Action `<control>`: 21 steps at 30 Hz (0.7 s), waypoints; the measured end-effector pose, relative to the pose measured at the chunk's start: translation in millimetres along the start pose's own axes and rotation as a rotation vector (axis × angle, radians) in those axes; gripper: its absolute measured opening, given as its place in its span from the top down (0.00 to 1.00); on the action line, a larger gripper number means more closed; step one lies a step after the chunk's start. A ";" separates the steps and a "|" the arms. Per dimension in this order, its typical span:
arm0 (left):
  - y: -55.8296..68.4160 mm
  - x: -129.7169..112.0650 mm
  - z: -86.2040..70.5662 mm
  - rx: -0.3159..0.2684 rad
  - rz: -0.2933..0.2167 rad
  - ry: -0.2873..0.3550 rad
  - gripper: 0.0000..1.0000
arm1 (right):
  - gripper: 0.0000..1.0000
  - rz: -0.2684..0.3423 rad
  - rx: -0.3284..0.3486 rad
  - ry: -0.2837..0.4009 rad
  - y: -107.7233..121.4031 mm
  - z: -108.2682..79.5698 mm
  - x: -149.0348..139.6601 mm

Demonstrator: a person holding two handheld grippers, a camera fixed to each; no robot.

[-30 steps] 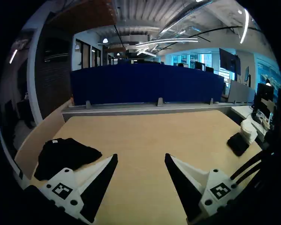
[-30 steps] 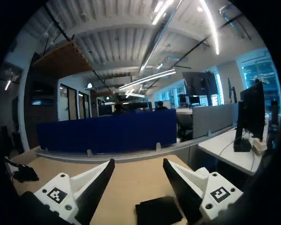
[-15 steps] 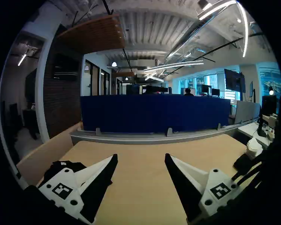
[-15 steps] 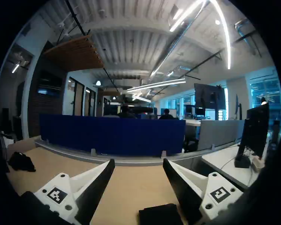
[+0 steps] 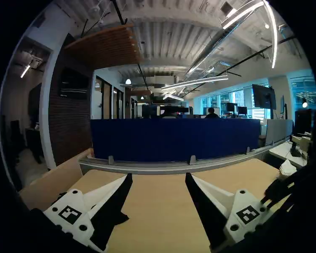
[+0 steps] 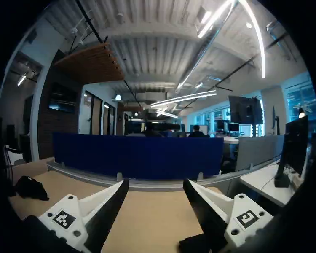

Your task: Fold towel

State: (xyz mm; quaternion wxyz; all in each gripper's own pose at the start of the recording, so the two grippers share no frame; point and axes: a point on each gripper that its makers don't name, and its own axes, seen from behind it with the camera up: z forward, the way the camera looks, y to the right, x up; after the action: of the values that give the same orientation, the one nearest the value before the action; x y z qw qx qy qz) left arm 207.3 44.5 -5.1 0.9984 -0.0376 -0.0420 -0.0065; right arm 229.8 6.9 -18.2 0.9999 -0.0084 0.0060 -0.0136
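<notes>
Near the edge of the table (image 6: 153,215) lies the crumpled black towel (image 6: 29,188): soft, light, limp, we judge; best pinched at corners. Left gripper (image 5: 158,174) and right gripper (image 6: 156,181): jaws spread, empty.

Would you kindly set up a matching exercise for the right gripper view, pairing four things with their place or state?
Things:
1. crumpled black cloth
2. long blue fabric partition
3. black flat monitor
4. right tongs

Places or states:
A. open, holding nothing
B. standing on the white side desk at the right
C. lying at the left of the light wooden table
D. upright along the table's far edge

Pairs: 1-C, 2-D, 3-B, 4-A.
</notes>
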 end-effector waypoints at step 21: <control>-4.2 -20.5 7.0 0.005 0.088 0.022 0.07 | 0.00 0.007 0.040 -0.025 -34.4 4.1 17.8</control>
State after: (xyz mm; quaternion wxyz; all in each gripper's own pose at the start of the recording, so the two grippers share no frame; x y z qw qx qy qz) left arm 186.2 41.0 0.4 0.9982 -0.0368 -0.0293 0.0369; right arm 246.7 -27.9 -13.7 0.9999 0.0114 -0.0069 -0.0101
